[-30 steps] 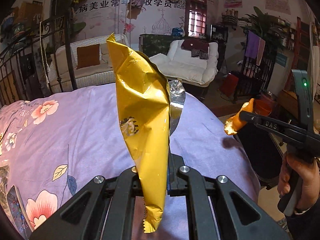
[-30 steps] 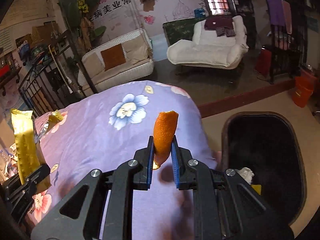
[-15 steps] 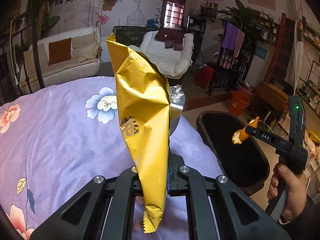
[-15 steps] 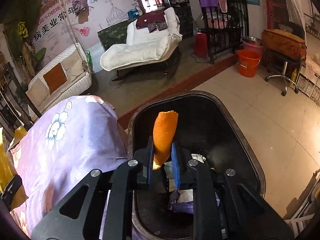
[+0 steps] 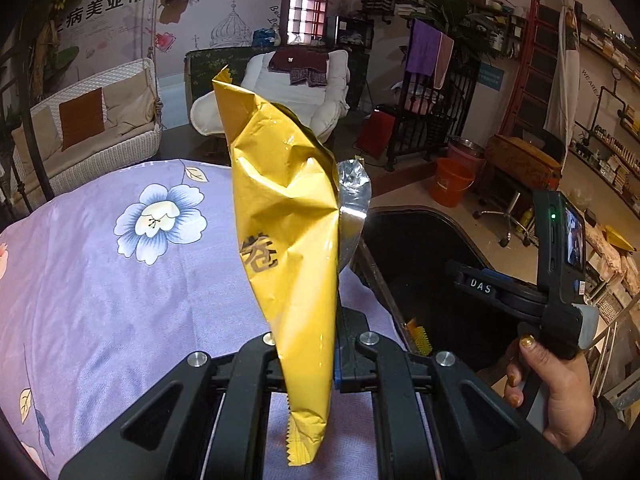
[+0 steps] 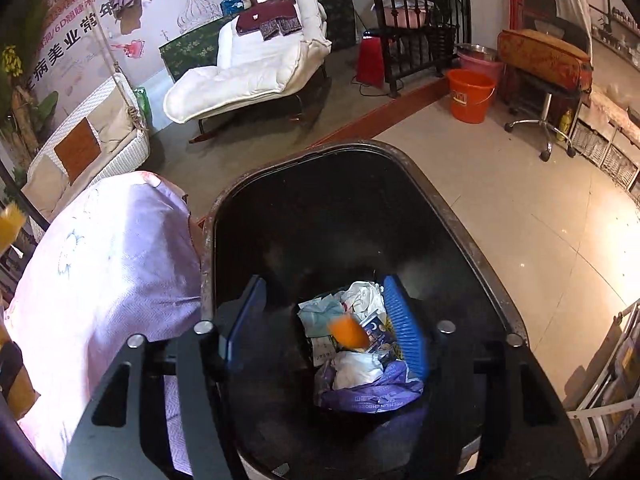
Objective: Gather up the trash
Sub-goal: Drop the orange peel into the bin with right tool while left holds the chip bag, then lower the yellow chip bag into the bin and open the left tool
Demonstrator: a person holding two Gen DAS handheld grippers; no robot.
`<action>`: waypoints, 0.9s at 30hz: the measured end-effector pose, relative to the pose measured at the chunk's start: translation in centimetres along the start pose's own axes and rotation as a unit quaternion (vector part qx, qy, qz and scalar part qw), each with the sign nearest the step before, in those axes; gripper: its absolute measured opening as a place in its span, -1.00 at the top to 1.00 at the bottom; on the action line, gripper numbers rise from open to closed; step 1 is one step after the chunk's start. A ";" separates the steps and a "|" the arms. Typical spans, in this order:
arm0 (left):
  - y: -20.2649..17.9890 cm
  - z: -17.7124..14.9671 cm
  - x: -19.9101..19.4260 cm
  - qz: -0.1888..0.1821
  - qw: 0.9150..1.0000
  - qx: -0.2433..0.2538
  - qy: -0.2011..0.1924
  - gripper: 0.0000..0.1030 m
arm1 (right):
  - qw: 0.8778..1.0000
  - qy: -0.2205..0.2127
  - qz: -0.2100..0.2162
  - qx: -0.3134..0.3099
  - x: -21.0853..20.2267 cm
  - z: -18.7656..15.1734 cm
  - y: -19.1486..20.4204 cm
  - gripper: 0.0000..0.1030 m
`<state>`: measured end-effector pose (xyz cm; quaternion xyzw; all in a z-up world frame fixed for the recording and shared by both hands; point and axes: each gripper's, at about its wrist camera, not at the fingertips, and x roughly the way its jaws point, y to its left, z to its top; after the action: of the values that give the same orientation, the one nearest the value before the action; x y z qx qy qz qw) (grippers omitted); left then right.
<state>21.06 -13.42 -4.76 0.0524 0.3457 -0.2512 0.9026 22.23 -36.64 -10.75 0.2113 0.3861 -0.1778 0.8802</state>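
The big black bin [image 6: 472, 216] sits on the floor right beside the bed with the purple flower sheet [image 5: 100, 280]. Your right gripper [image 6: 324, 322] hangs over the bin, pointing down into it, with its jaws spread wide and nothing between them. The orange peel [image 6: 347, 333] is blurry between the blue pads [image 6: 402, 326] and looks like it is dropping onto the papers and purple bag [image 6: 372, 394] at the bottom.

Your left gripper [image 5: 308, 354] is over the edge of the bed, not over the bin. Its jaws are squeezed on the low end of the yellow snack wrapper [image 5: 286, 216], which stands up tall and floppy.

If you let go of the wrapper here, it could land on the sheet, because the bin is off to the right. The wrapper is light, so it could also flutter past the rim. Your right hand [image 5: 560, 392] grips its handle just over the bin, so the two tools could bump if you swing across fast.
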 end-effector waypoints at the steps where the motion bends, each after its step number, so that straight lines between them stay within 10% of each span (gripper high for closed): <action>1: -0.3 0.1 0.3 -0.005 1.000 0.002 0.002 0.84 | 1.000 0.001 0.002 -0.002 -0.1 -0.3 0.0 -0.29; 27: -10.5 2.9 9.8 -0.118 0.980 0.109 0.113 0.84 | 0.998 -0.052 -0.004 -0.024 -7.8 -6.7 -1.8 -0.78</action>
<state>23.89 -27.40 -8.12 0.1376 0.4195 -0.3850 0.8105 12.31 -33.56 -9.40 0.1794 0.3451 -0.1832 0.9029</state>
